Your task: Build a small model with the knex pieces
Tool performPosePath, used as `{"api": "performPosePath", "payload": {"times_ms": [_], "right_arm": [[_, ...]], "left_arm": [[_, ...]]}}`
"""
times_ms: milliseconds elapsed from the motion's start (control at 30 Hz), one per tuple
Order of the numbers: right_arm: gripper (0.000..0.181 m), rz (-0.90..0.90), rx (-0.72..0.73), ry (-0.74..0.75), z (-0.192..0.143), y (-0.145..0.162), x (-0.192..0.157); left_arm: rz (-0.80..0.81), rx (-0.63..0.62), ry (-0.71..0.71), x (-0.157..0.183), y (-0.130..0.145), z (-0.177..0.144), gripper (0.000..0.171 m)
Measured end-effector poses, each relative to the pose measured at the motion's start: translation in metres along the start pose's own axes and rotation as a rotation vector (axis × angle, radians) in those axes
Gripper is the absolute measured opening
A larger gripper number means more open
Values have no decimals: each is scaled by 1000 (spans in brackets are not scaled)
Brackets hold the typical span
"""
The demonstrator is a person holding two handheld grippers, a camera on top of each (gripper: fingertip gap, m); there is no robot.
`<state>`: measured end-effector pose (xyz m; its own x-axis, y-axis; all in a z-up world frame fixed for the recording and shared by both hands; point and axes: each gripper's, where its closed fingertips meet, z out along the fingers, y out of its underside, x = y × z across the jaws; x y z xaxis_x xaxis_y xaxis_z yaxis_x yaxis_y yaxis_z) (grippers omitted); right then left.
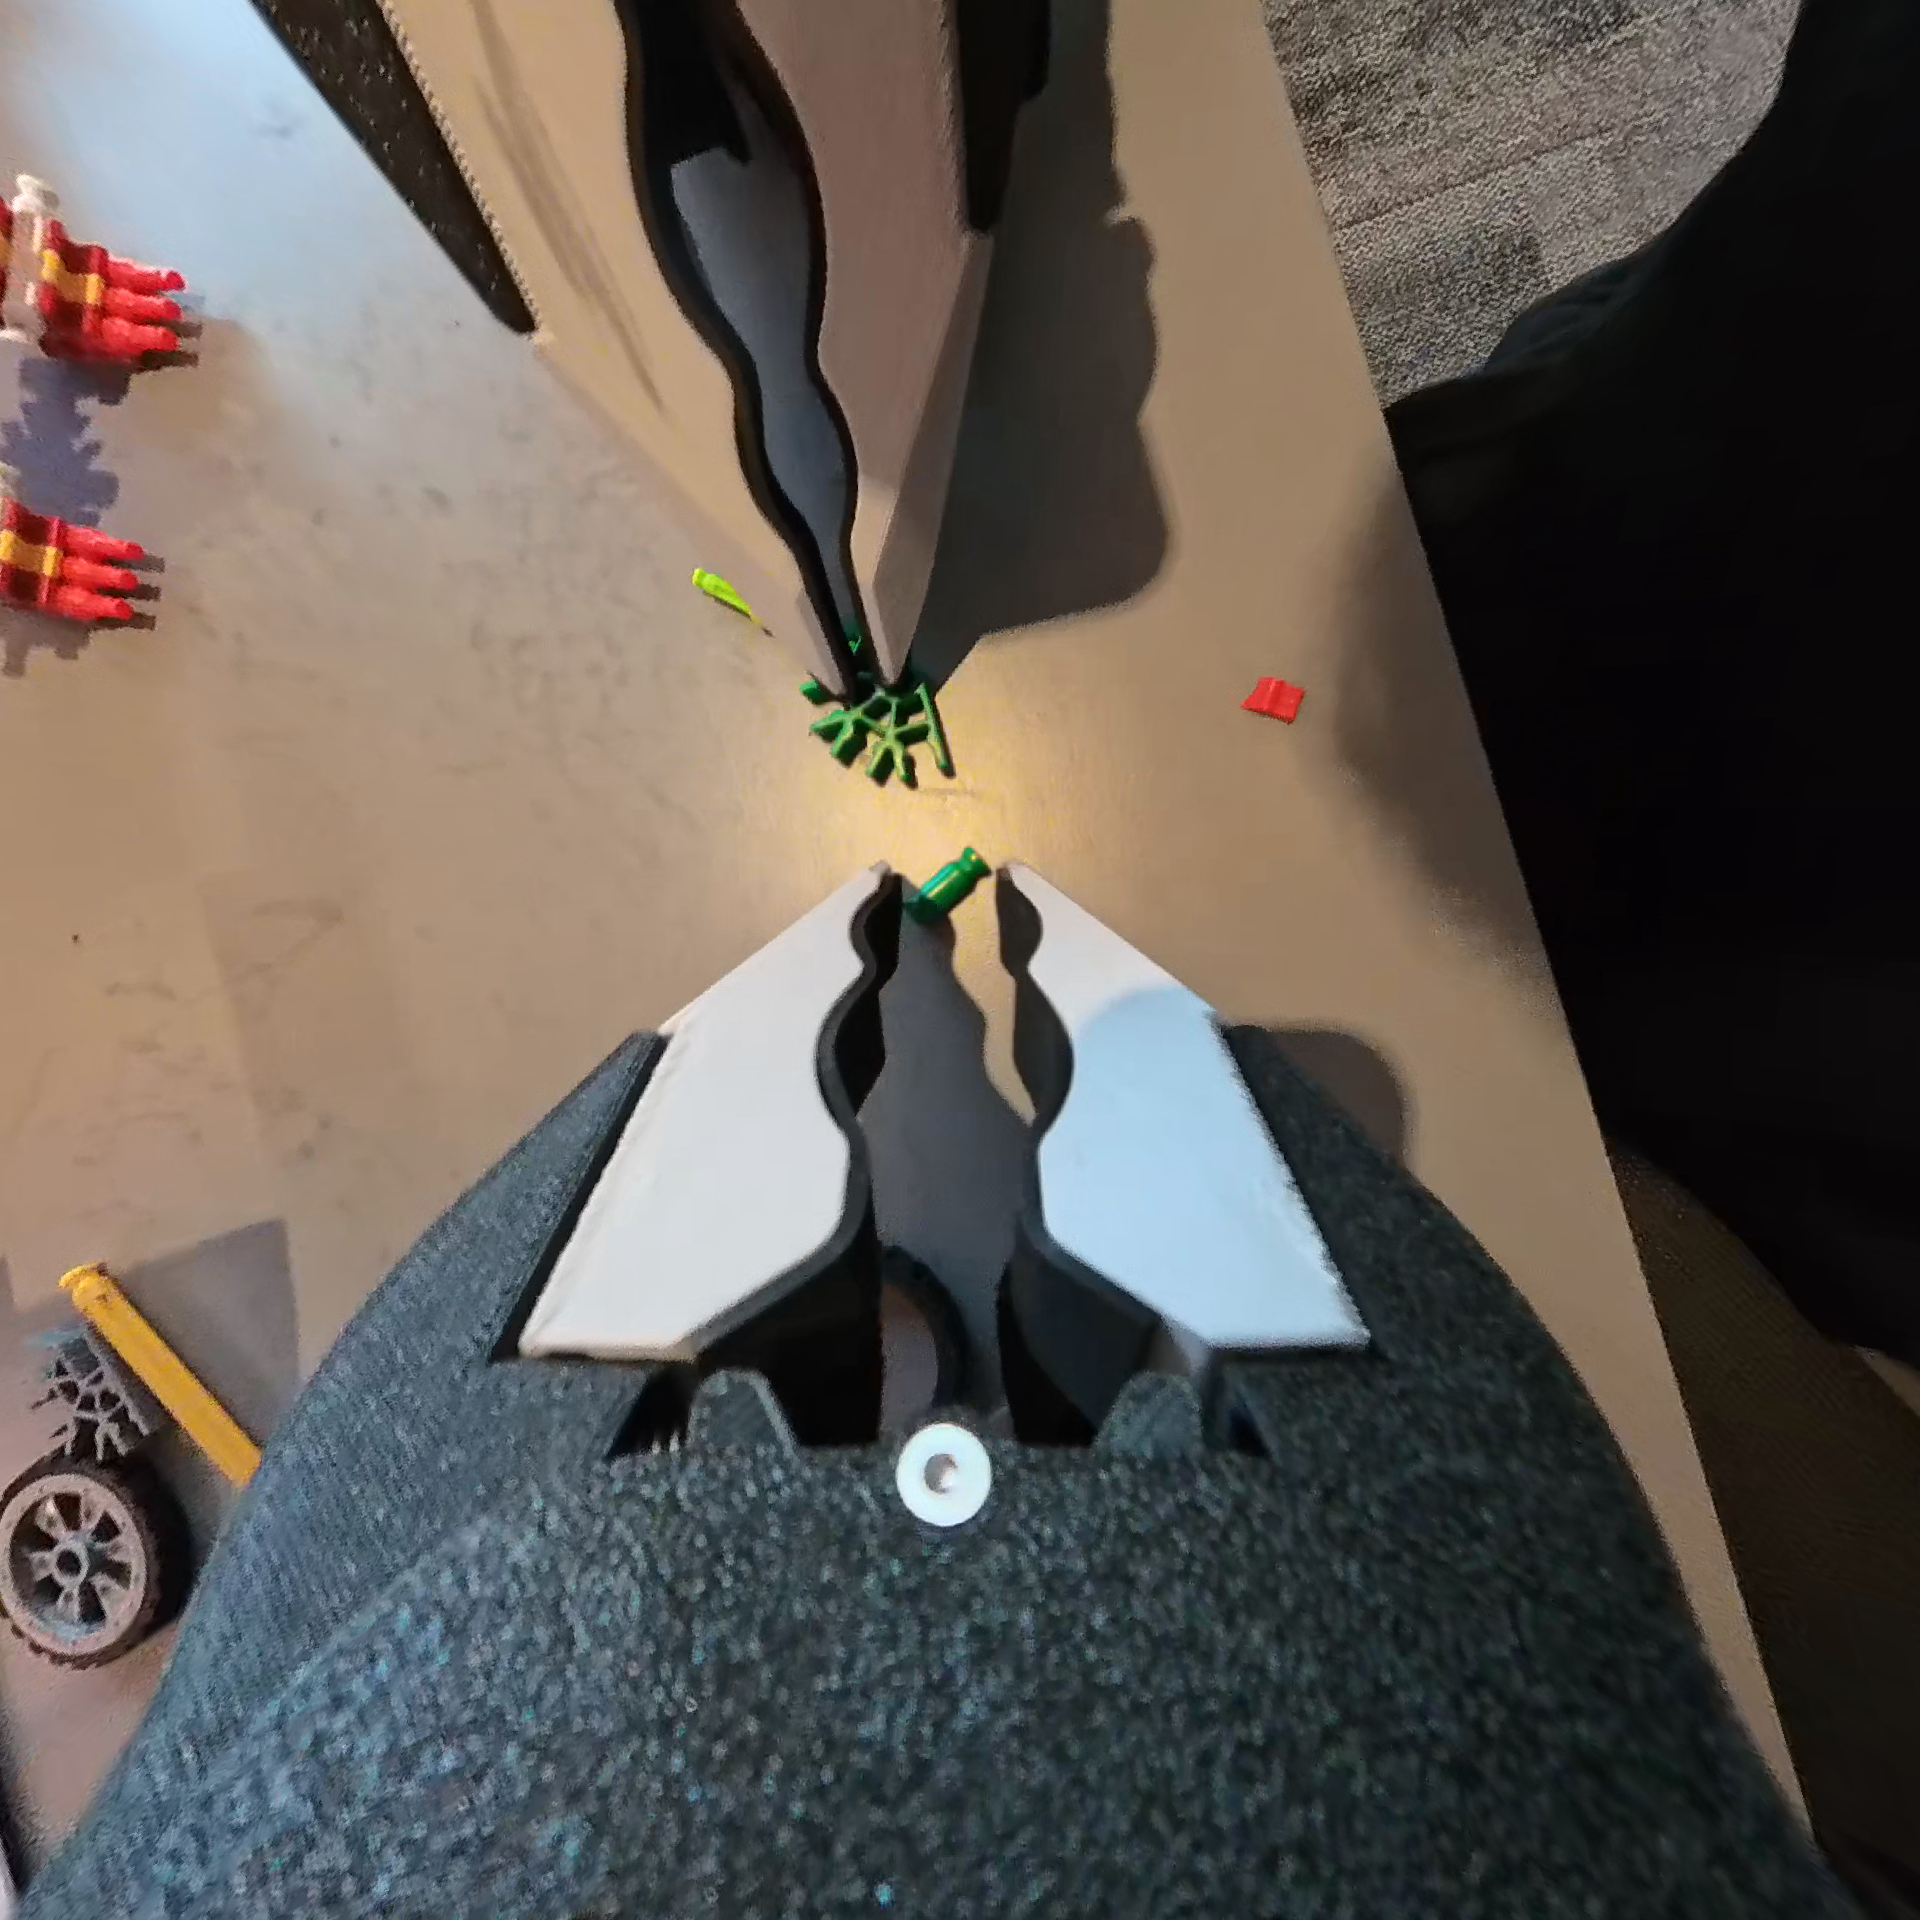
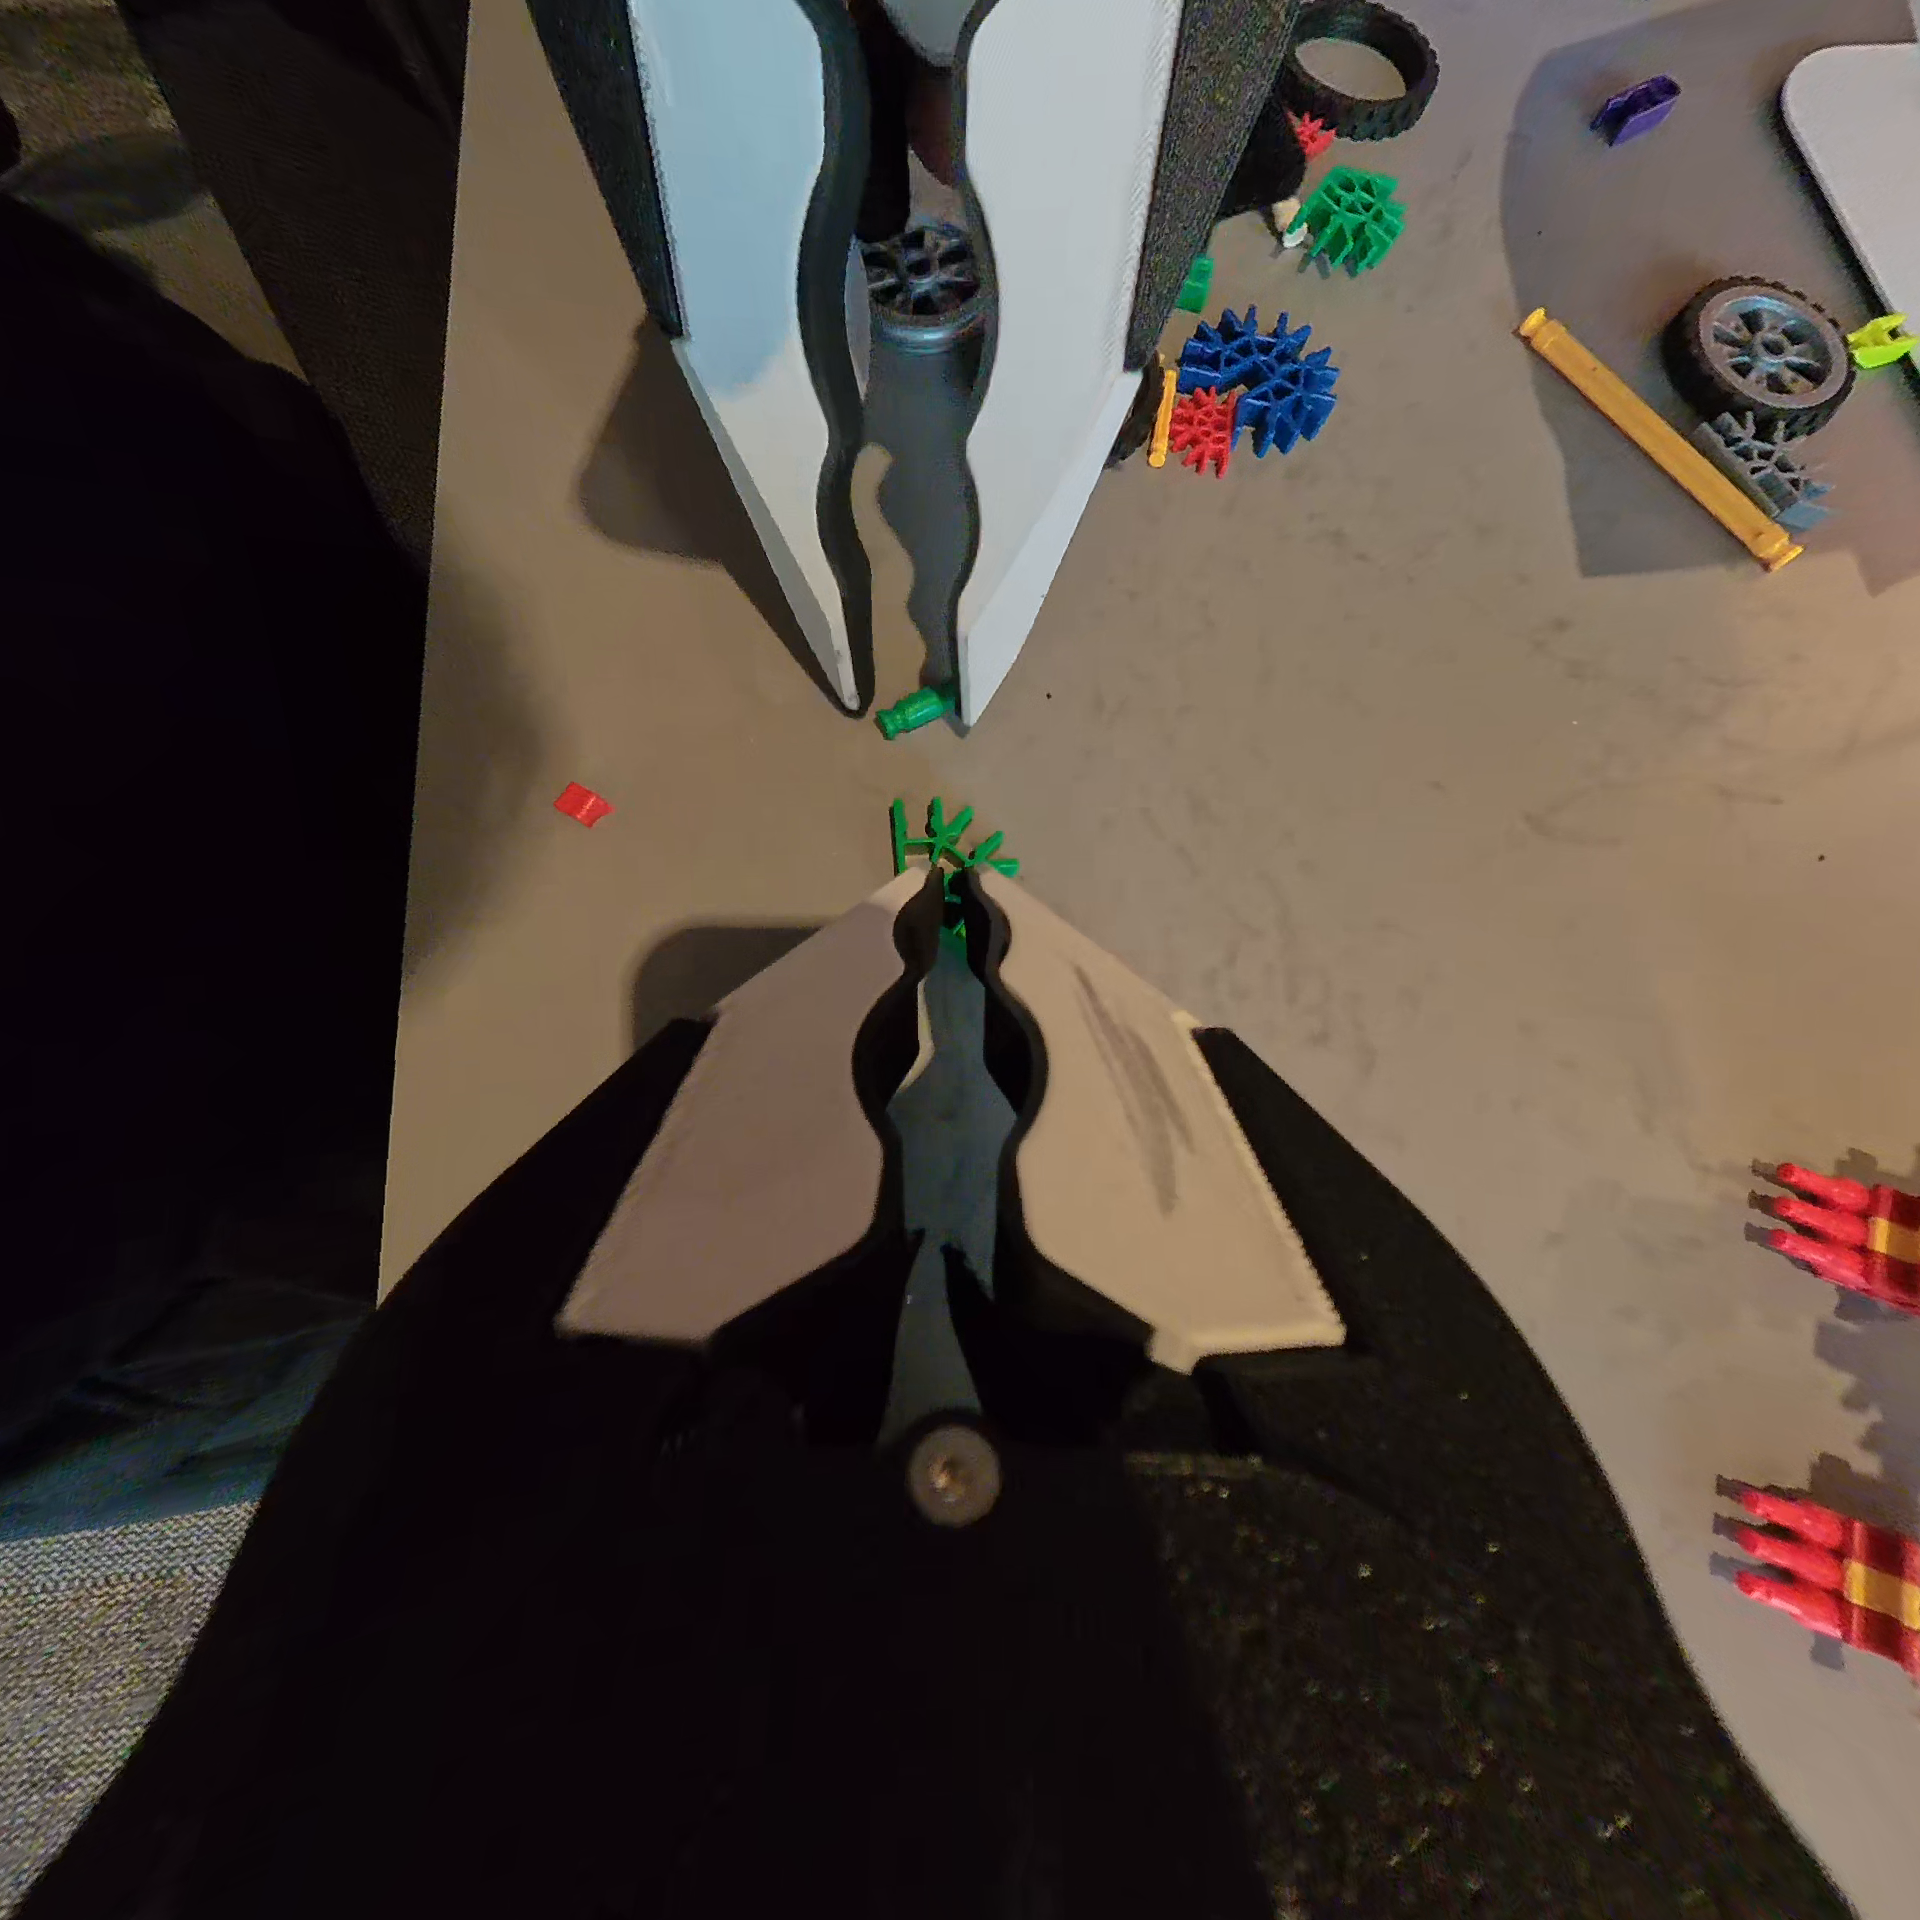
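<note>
My left gripper (image 1: 943, 875) is open, its two tips low over the tan table (image 1: 416, 831). A short dark green rod (image 1: 943, 885) lies slantwise in the gap between them; in the right wrist view the rod (image 2: 914, 713) shows between the same tips (image 2: 909, 709). My right gripper (image 2: 943, 883) is shut on a green snowflake connector (image 2: 951, 847), which sticks out beyond the tips. In the left wrist view that gripper (image 1: 868, 675) comes down from the top with the connector (image 1: 883, 732) at its tips, a short way from the rod.
A small red piece (image 2: 582, 805) lies near the table edge (image 1: 1455, 727). Red rod bundles (image 2: 1849, 1236), a yellow rod (image 2: 1652, 436), a wheel (image 2: 1766, 353), blue (image 2: 1262, 379) and green (image 2: 1351, 218) connectors and a black tyre (image 2: 1361, 73) lie farther off. A lime piece (image 1: 727, 592) lies by the right gripper. Spacing between my two grippers at the tips: around 4 centimeters.
</note>
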<state>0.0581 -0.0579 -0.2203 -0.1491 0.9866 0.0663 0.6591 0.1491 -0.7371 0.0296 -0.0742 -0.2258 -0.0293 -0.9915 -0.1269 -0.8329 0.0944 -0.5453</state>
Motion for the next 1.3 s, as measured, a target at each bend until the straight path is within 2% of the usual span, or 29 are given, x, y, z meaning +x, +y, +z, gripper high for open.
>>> {"api": "performPosePath", "payload": {"times_ms": [300,533,733,1300], "right_arm": [[3,-5,7,3,0,0,0],[3,-16,17,4,-1,-1,-1],[3,-13,39,18,-4,-3,0],[3,-89,14,24,-2,-3,-13]], "left_arm": [[-8,-40,20,-1,7,-3,5],[-92,-18,-68,-7,4,-1,4],[-160,27,-131,-14,-11,0,5],[-246,-6,-163,-7,-12,5,5]]}}
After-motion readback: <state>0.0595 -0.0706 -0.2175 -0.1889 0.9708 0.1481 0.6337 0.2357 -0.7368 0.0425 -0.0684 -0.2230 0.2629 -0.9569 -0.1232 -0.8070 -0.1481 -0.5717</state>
